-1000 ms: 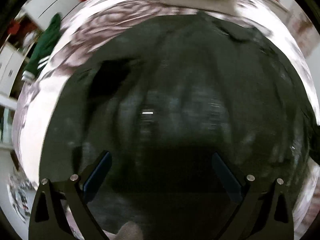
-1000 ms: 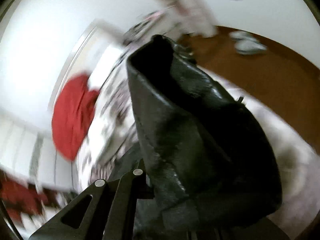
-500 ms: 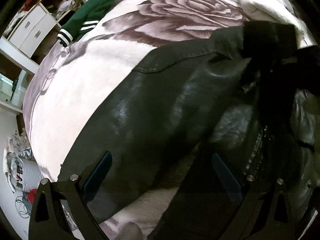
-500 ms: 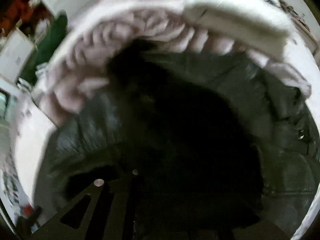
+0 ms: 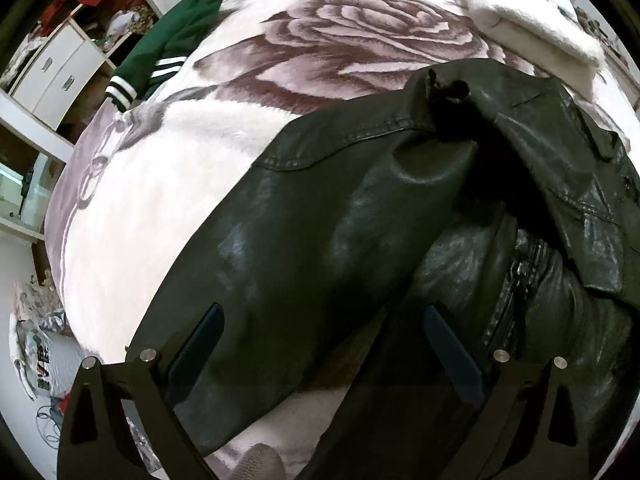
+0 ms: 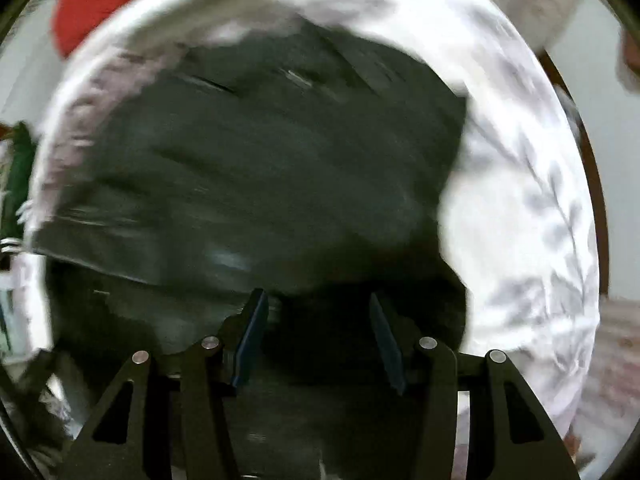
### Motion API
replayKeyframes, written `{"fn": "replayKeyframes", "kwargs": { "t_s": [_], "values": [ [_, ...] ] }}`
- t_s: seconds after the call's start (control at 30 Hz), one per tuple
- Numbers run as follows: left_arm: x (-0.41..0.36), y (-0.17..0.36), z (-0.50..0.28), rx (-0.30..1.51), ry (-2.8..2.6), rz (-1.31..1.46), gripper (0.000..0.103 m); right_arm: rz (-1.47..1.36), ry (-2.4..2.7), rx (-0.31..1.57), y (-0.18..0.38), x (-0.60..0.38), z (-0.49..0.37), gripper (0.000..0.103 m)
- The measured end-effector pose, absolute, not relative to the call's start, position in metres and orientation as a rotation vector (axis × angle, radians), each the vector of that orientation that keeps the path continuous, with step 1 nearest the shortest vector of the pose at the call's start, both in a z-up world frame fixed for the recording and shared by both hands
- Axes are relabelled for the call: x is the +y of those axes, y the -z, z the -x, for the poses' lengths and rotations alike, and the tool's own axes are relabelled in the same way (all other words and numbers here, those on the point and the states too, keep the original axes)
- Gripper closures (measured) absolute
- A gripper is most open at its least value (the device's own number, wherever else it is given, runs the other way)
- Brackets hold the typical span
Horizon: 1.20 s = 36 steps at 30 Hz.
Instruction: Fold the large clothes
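Black leather jacket (image 5: 320, 216) lies on rose-print blanket (image 5: 352, 36). Left gripper (image 5: 320, 344) hovers over it, jaws wide, empty. Right gripper (image 6: 316, 340) above jacket, jaws opening, gripping nothing; view blurred.

- The right wrist view is smeared by motion; the black leather jacket (image 6: 256, 168) shows as a dark mass with no readable seams
- The red cloth (image 6: 92, 4) at top left is cut off by the frame
- In the left wrist view, the jacket's right side runs past the picture's edge
- The green garment (image 5: 172, 44) partly hangs off the bed (image 5: 132, 200)
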State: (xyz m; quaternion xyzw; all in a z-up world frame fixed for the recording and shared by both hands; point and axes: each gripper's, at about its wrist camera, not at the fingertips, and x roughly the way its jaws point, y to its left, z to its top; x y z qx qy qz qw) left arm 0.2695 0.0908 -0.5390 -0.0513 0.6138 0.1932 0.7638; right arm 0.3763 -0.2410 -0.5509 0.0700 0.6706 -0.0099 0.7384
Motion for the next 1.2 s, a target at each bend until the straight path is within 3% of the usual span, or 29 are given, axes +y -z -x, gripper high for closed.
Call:
{"fn": "replayKeyframes", "kwargs": {
  "t_s": [0.13, 0.3, 0.43, 0.6, 0.7, 0.77, 0.87, 1.1, 1.2],
  "values": [
    [0.082, 0.54, -0.28, 1.329, -0.398, 0.08, 0.0, -0.149, 0.046, 1.444, 0.567, -0.269, -0.374, 0.052],
    [0.084, 0.56, -0.293, 1.395, -0.368, 0.087, 0.0, -0.307, 0.191, 1.316, 0.555, -0.324, -0.358, 0.071],
    [0.101, 0.573, -0.294, 1.447, -0.364, 0.166, 0.0, -0.348, 0.198, 1.413, 0.582, -0.346, -0.345, 0.072],
    [0.14, 0.538, -0.25, 1.422, -0.392, 0.368, 0.0, -0.292, 0.138, 1.442, 0.559, -0.341, -0.318, 0.063],
    [0.176, 0.514, -0.19, 1.392, -0.461, 0.546, 0.001, -0.331, 0.066, 1.413, 0.531, -0.337, -0.289, 0.054],
    [0.201, 0.512, -0.145, 1.399, -0.529, 0.66, 0.001, -0.382, 0.008, 1.408, 0.518, -0.333, -0.267, 0.053],
    [0.234, 0.529, -0.084, 1.401, -0.602, 0.821, 0.002, -0.452, -0.07, 1.419, 0.517, -0.308, -0.245, 0.051],
    [0.281, 0.583, -0.036, 1.249, -0.632, 1.161, 0.002, -0.539, -0.171, 1.484, 0.554, -0.236, -0.272, 0.05],
    [0.283, 0.596, -0.043, 1.21, -0.656, 1.155, 0.003, -0.452, -0.172, 1.496, 0.567, -0.196, -0.289, 0.04]
  ]
}}
